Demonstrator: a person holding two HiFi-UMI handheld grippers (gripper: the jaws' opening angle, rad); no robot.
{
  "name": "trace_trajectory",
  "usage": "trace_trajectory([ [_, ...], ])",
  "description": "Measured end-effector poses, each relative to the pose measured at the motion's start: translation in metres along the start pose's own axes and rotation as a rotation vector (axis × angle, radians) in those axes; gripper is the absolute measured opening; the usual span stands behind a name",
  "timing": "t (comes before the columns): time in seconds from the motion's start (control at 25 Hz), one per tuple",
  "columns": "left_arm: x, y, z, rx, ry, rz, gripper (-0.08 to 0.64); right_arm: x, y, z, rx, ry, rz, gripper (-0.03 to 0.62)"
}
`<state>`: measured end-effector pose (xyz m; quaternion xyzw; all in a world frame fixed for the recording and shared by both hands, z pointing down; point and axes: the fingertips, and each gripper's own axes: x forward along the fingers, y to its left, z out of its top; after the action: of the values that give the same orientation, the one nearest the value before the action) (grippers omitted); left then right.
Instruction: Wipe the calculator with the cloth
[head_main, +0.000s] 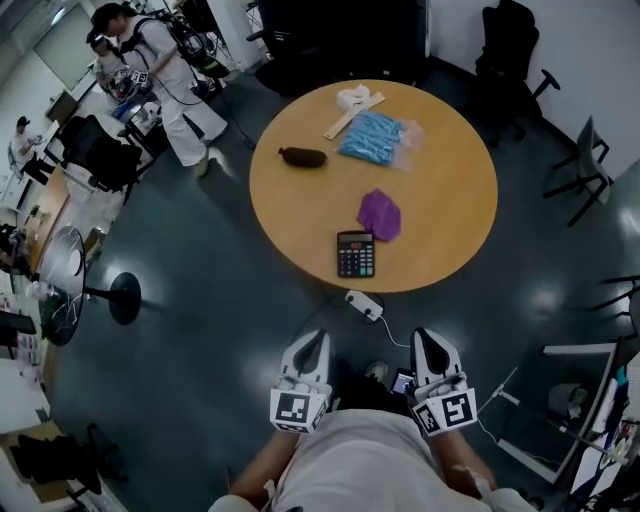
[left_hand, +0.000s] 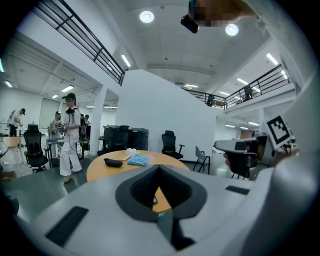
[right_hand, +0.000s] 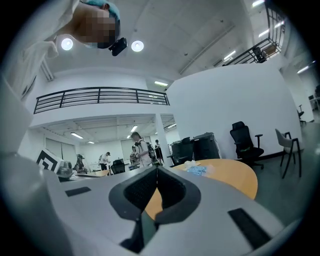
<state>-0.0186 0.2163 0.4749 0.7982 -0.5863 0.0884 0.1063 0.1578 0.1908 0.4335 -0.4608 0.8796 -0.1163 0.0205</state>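
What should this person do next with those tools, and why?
Probably reach the right gripper forward to the purple cloth, opening its jaws: it and the left gripper are shut, empty, short of the table; the cloth lies beside the calculator.

Rnd table (head_main: 455, 170), dark floor (head_main: 200, 340)

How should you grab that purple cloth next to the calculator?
Pinch the purple cloth at its raised, bunched middle, from above. It lies crumpled in a soft mound on the table, so the folds give the fingers something to close on; the thin edges would probably slip. Keep clear of the calculator just beside it.
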Motion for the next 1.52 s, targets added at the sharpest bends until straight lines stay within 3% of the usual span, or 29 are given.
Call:
trace_trajectory([
  [0.44, 0.088, 0.049, 0.000, -0.028, 0.031, -0.088, 0.008, 0.070, -0.026, 0.017, -0.019, -0.025, -0.040, 0.017],
  [0.72, 0.159, 0.094, -0.002, -0.021, 0.091, -0.202, 0.008, 0.138, -0.042, 0.036, 0.002, -0.049, -0.108, 0.017],
  [0.88, 0.191, 0.107, -0.016, 0.024, 0.156, -0.292, 0.008, 0.164, -0.049, 0.044, 0.014, -0.047, -0.145, 0.017],
  [1.12, 0.251, 0.122, -0.076, 0.038, 0.292, -0.349, 0.015, 0.190, -0.058, 0.035, 0.025, -0.011, -0.091, 0.017],
  [1.24, 0.281, 0.128, -0.113, 0.024, 0.392, -0.402, 0.115, 0.192, -0.063, 0.032, 0.032, 0.009, -0.055, 0.017],
  [1.52, 0.336, 0.134, -0.171, 0.012, 0.566, -0.543, 0.143, 0.195, -0.083, 0.010, 0.066, 0.077, -0.024, 0.017],
])
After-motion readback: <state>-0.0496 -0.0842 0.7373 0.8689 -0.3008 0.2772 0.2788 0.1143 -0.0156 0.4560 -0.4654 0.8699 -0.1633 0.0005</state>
